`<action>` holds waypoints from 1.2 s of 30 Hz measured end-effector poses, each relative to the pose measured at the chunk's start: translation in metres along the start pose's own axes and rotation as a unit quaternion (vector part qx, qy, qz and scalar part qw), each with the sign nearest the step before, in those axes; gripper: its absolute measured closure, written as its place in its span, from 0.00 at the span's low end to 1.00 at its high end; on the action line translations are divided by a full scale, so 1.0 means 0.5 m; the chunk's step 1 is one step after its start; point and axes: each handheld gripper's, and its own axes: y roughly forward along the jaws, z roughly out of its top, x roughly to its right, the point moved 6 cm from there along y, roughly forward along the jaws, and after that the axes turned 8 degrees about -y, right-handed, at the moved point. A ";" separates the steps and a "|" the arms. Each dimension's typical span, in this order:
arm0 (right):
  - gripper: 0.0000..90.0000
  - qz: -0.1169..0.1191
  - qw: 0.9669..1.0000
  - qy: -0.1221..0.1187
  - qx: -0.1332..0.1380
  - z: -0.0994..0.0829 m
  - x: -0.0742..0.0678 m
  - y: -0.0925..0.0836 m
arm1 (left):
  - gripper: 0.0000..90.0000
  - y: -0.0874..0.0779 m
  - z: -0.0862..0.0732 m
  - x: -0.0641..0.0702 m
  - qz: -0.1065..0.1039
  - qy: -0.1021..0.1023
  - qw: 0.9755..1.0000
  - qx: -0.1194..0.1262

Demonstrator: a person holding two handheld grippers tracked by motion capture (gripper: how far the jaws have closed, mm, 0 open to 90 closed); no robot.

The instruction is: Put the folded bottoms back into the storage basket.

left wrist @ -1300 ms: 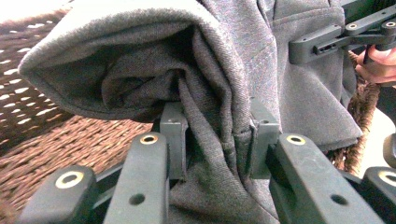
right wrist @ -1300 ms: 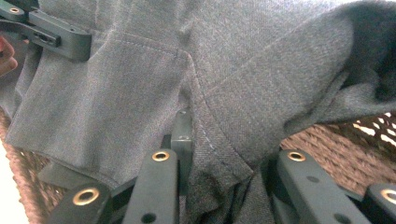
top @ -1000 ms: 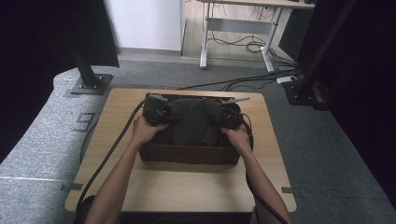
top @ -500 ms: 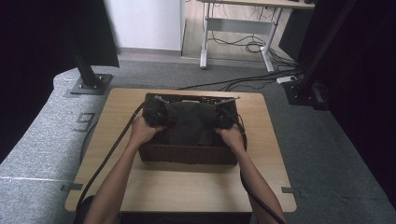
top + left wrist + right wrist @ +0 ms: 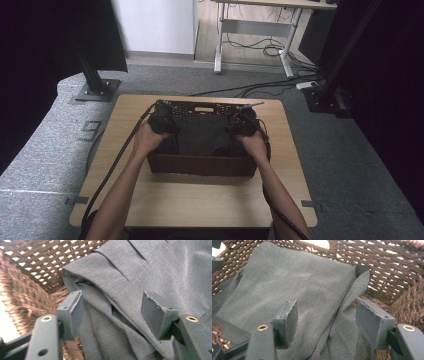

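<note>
High view: dark woven basket [image 5: 200,164] holds folded grey cloth [image 5: 204,134].

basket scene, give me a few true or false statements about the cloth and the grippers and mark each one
1. The grey cloth lies inside the woven basket. True.
2. The left gripper is shut on the cloth. False: its jaws stand open, with folded cloth between and beneath them.
3. The right gripper is open above the cloth near the basket's wall. True.
4. The basket sits on the grey floor. False: it rests on the wooden table.
5. Both hands reach into the basket, one at each side. True.
6. The cloth is bright red. False: it is dark grey.
</note>
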 end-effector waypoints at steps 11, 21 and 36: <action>0.16 0.012 0.999 -0.040 0.032 -0.002 -0.017 -0.027 | 0.15 -0.036 -0.006 0.020 -0.061 0.021 0.997 0.042; 0.10 0.014 0.996 -0.070 0.045 -0.011 -0.034 -0.075 | 0.08 -0.090 -0.025 0.025 -0.063 0.033 0.994 0.080; 0.00 0.006 0.994 -0.091 0.068 -0.057 -0.042 -0.159 | 0.00 -0.165 -0.091 0.019 -0.059 0.047 0.988 0.137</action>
